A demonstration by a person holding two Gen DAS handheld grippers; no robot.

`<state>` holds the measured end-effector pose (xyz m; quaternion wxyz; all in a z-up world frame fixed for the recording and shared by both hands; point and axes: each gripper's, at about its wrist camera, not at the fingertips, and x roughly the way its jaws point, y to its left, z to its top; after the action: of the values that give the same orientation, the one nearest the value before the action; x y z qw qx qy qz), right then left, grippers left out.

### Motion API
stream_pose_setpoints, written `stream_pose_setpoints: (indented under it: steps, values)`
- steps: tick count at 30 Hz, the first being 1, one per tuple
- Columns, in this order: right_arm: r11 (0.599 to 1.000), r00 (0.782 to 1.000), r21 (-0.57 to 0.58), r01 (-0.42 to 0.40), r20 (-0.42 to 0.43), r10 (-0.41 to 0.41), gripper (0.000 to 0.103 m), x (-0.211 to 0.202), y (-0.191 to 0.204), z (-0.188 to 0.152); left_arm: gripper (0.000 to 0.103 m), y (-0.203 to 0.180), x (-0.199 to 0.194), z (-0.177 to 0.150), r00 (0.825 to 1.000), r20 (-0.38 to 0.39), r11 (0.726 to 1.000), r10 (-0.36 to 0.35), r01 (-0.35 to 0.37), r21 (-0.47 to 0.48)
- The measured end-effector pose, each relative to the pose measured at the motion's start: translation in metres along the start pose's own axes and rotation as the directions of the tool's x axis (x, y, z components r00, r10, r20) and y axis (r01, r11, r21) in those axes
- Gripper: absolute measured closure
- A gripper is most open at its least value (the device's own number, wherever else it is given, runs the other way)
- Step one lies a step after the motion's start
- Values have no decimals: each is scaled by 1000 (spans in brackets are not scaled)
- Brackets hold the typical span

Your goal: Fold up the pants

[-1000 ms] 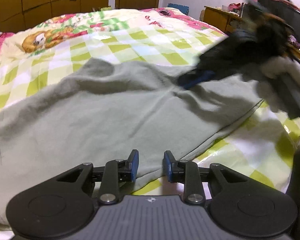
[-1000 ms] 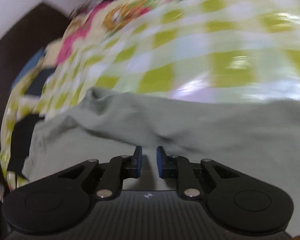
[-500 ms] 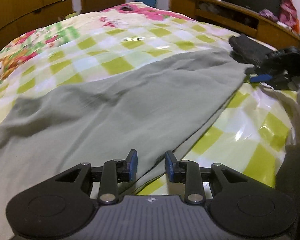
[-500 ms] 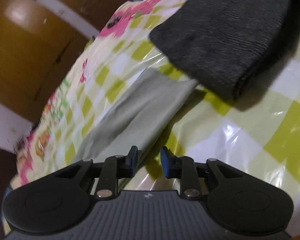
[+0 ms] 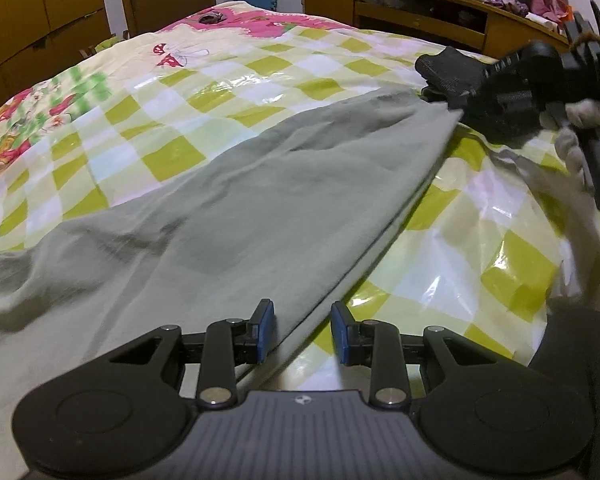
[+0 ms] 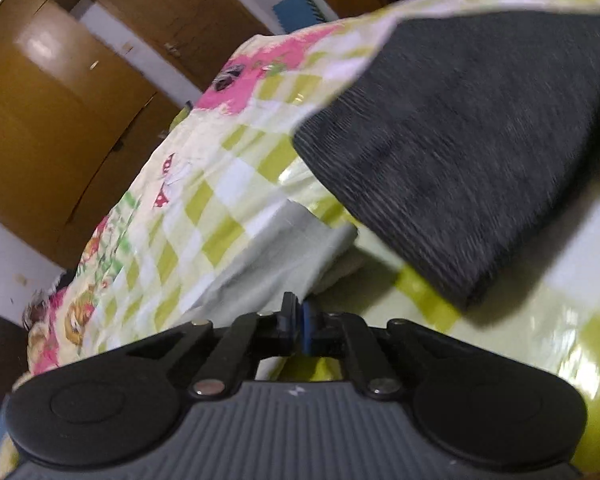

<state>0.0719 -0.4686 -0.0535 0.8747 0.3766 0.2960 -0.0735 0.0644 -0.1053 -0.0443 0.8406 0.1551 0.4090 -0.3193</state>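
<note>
The grey-green pants lie spread flat on the bed, a long leg running from the near end under the left tongs out to the cuff beside a folded dark grey garment. The right tongs have come together at that cuff: their pads meet with almost no gap, and the cuff corner reaches right to their tips, so they look clamped on its edge, though the fabric between the pads is too thin to see for certain. The left tongs stand partly open, straddling the near side edge of the pants without pressing it. To do this step well, I would close the left tongs on both layers of that edge before any lifting, keep the two grips level so the leg stays taut, and carry the cuff end over towards the waist in one smooth sweep. The dark garment sits just beside the cuff and could be dragged along, so the lift should clear it first.
</note>
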Motion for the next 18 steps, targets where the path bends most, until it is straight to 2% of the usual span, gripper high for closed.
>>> stream_pose_setpoints:
  steps: [5, 7, 9, 12, 15, 18]
  values:
    - [998, 1000, -54, -14, -6, 14, 100, 3, 15, 12, 58, 0, -2, 1, 1000, 10, 1000, -10, 10, 5]
    - [999, 999, -40, 11, -47, -13, 98, 8, 12, 12, 58, 2, -3, 2, 1000, 21, 1000, -16, 16, -1]
    - [999, 998, -36, 37, -55, -39, 93, 6, 6, 6, 58, 3, -3, 3, 999, 28, 1000, -16, 16, -2]
    - [997, 995, -14, 77, -64, -77, 93, 0, -4, 0, 58, 3, -1, 3, 999, 29, 1000, -18, 18, -3]
    - [994, 993, -19, 111, -31, -111, 93, -12, -9, 2, 58, 3, -2, 2, 999, 32, 1000, -24, 24, -3]
    - [994, 994, -30, 102, -23, -103, 98, -12, -7, 8, 58, 1, -2, 2, 999, 29, 1000, -28, 28, -3]
